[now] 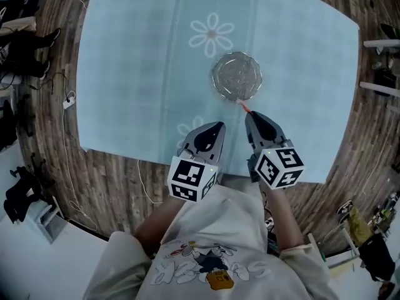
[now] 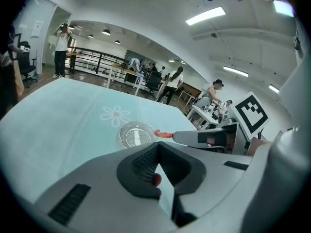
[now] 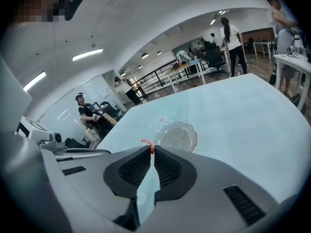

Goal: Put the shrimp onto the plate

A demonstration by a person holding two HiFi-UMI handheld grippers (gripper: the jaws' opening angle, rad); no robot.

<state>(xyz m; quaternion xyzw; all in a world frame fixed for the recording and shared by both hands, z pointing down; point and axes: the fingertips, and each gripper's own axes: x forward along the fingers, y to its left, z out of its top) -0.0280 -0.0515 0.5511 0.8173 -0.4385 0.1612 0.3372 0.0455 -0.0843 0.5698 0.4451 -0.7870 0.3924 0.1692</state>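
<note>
An orange-red shrimp (image 1: 245,108) is pinched in my right gripper (image 1: 248,112), which is shut on it; its curled tail (image 3: 147,143) pokes out past the tips. The empty clear glass plate (image 1: 236,75) sits on the pale blue cloth just beyond those tips, and shows again as the plate (image 3: 177,136) in the right gripper view. My left gripper (image 1: 220,126) hangs shut beside the right one, nearer the table's front edge. In the left gripper view the shrimp (image 2: 164,134) is next to the plate (image 2: 136,134). A small reddish spot (image 2: 156,179) shows between the left pads; I cannot tell what it is.
The pale blue tablecloth (image 1: 125,74) carries a daisy print (image 1: 212,34) beyond the plate. Wooden floor with cables (image 1: 65,99) lies left of the table. People and desks (image 3: 233,38) stand far off in the room.
</note>
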